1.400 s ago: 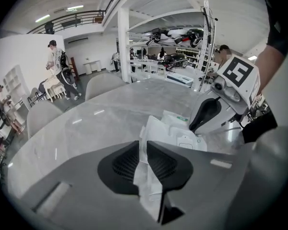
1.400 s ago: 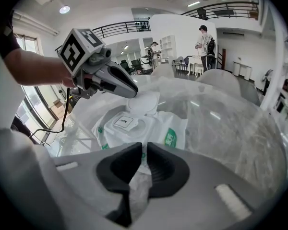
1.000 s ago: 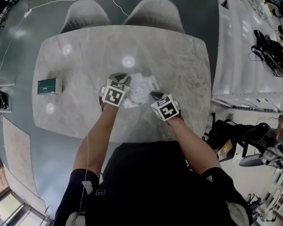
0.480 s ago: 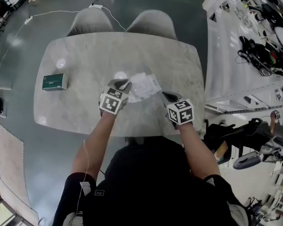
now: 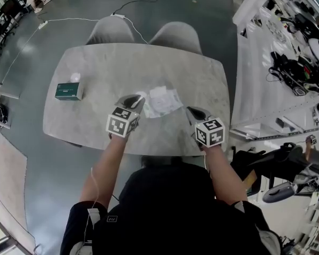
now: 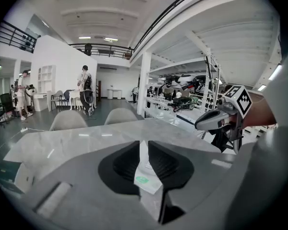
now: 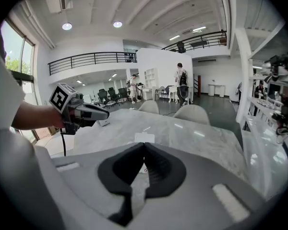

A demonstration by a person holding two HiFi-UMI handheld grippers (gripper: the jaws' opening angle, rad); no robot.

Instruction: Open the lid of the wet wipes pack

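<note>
The wet wipes pack (image 5: 162, 101) is a flat white pouch lying near the middle of the marble table (image 5: 95, 68). I cannot tell whether its lid is up. My left gripper (image 5: 137, 96) hovers just left of the pack and above it. Its jaws are closing, with a narrow gap and nothing between them. Through that gap in the left gripper view (image 6: 143, 145) the pack (image 6: 147, 178) shows with a green sticker. My right gripper (image 5: 192, 110) hangs right of the pack, jaws together and empty. Its own view (image 7: 144, 145) shows the pack (image 7: 144, 138) beyond the tips.
A green box (image 5: 69, 91) lies at the table's left end. Two grey chairs (image 5: 175, 35) stand at the far side. White shelving (image 5: 276, 62) with tools runs along the right. Cables (image 5: 69, 19) trail on the floor behind.
Both grippers have lifted off the pack and drawn back toward me, the right one farther to the right. The pack stays on the table.
</note>
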